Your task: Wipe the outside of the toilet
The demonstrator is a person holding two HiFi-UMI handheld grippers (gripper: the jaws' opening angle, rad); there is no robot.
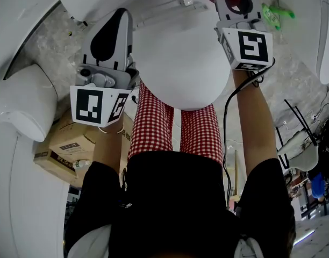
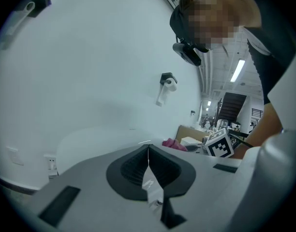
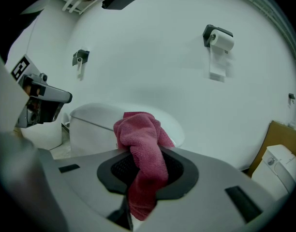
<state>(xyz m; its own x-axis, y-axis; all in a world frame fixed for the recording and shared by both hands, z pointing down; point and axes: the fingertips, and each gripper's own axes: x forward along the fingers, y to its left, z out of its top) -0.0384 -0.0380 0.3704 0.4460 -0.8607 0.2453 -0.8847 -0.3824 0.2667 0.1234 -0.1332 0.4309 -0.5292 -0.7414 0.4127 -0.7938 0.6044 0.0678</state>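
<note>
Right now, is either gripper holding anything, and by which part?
The right gripper is shut on a pink cloth, pinched near its middle, both ends loose. The left gripper is shut, empty.

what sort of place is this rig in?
Probably a mock bathroom in a test or showroom space, not a home one. A white toilet sits by a wall with a paper roll. A second toilet and cardboard boxes stand beside it, and strip lights show beyond.
</note>
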